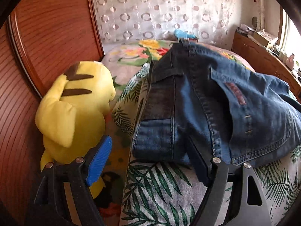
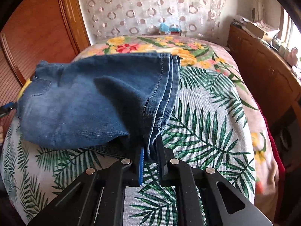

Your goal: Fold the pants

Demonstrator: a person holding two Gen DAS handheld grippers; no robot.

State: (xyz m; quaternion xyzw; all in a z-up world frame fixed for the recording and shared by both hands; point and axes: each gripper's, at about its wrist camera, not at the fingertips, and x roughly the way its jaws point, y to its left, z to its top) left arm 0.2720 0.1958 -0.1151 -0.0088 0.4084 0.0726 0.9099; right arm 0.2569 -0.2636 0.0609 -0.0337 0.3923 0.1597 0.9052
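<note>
Blue denim pants (image 1: 216,98) lie folded in a thick bundle on a bed with a palm-leaf cover (image 1: 169,192). My left gripper (image 1: 148,156) stands wide open at the bundle's near left corner. Its blue-padded finger (image 1: 99,158) is clear of the cloth, and its dark finger (image 1: 196,160) lies against the denim. In the right wrist view the pants (image 2: 84,98) spread to the left, with their stacked hems running toward me. My right gripper (image 2: 151,152) is shut on the near end of those hems, with layers of denim pinched between its pads.
A yellow plush toy (image 1: 75,103) sits at the bed's left edge, against a wooden wardrobe (image 1: 47,28). A wooden sideboard (image 2: 263,75) with clutter runs along the right. A flowered blanket (image 2: 150,45) and a patterned curtain (image 2: 150,9) lie beyond the pants.
</note>
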